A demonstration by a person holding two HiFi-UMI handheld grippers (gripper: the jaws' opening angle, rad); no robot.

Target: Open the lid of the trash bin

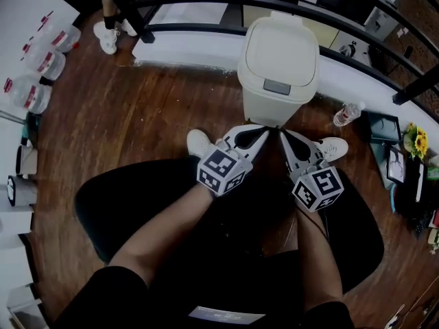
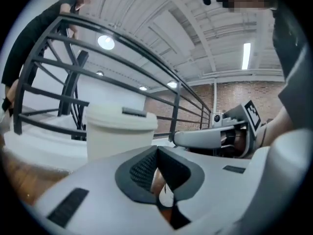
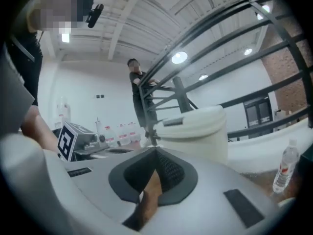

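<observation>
Wood floor (image 1: pixel 137 129) fills most of the head view, with a black railing (image 1: pixel 206 2) curving across the top. The trash bin (image 1: pixel 271 108) sits upper centre, tight against the railing base, lid (image 1: pixel 280 46) down. Left gripper (image 1: pixel 257 134) and right gripper (image 1: pixel 287 140) hang just below it, each with jaws pressed together on nothing. A small water bottle (image 1: pixel 346 114) stands right of the bin. The bin looks like light, stiff, slick plastic, so I'd guess it skates if shoved. The grey tab (image 1: pixel 277 86) on the lid's near edge seems the spot to press or lift.

Matt cream plastic trash bin (image 1: pixel 278 70); glossy wood floor (image 1: pixel 137 129).
</observation>
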